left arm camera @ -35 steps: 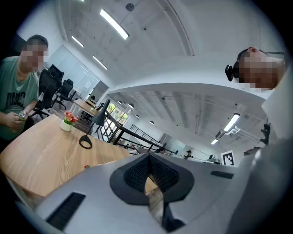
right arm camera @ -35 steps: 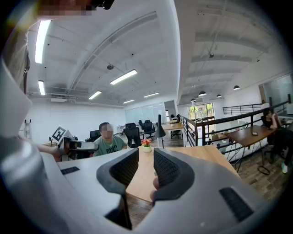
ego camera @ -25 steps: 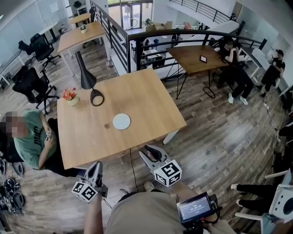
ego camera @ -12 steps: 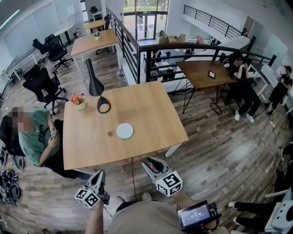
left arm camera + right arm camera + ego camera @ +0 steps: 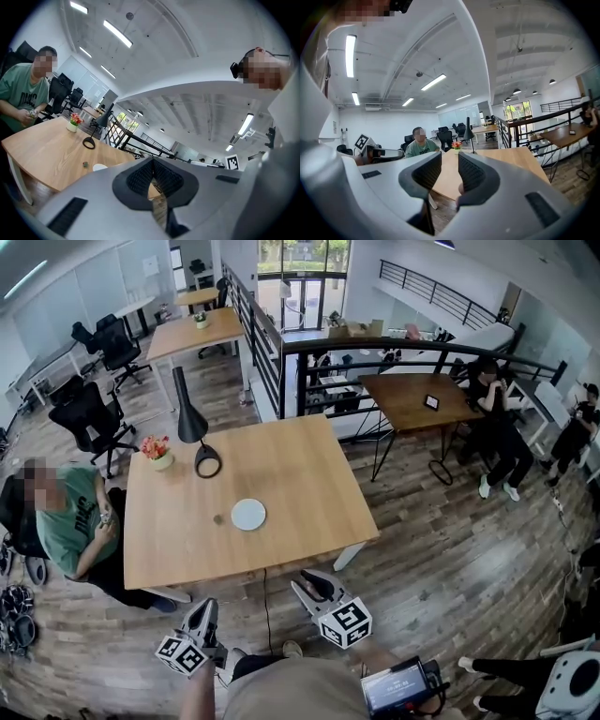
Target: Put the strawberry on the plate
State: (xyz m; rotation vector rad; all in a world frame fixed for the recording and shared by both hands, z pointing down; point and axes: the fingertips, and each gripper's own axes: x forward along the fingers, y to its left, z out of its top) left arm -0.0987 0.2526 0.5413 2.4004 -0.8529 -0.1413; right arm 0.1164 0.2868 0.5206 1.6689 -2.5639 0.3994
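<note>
You stand in an open office with a plank floor (image 5: pixel 441 549), a black railing (image 5: pixel 375 343) behind the work area and more desks beyond it. The square wooden table (image 5: pixel 300 474) is ahead of you. You have not reached its near edge, so both tools hang over the floor.

A seated person (image 5: pixel 70 526) occupies the table's left side. Expect to work from the near edge.

A black lamp (image 5: pixel 192 423) and a small flower pot (image 5: pixel 157 454) stand in the far-left corner, well apart from the work zone. They should not obstruct a reach.

The left gripper (image 5: pixel 204 607) points level toward the table. Its pads meet at the tips with nothing between them. The right gripper (image 5: pixel 307 579) tilts slightly down. Its pads stand a narrow gap apart and hold nothing. Both are carried low and forward, which suits an approach, not a grasp.

The white plate (image 5: pixel 248 514) lies flat near the table's middle, with bare wood all around it.

A small dark object (image 5: pixel 218 519) rests on the wood just left of the plate, not touching it. It is too small to confirm, but it is probably the strawberry. If so, the transfer is short and not yet begun.
</note>
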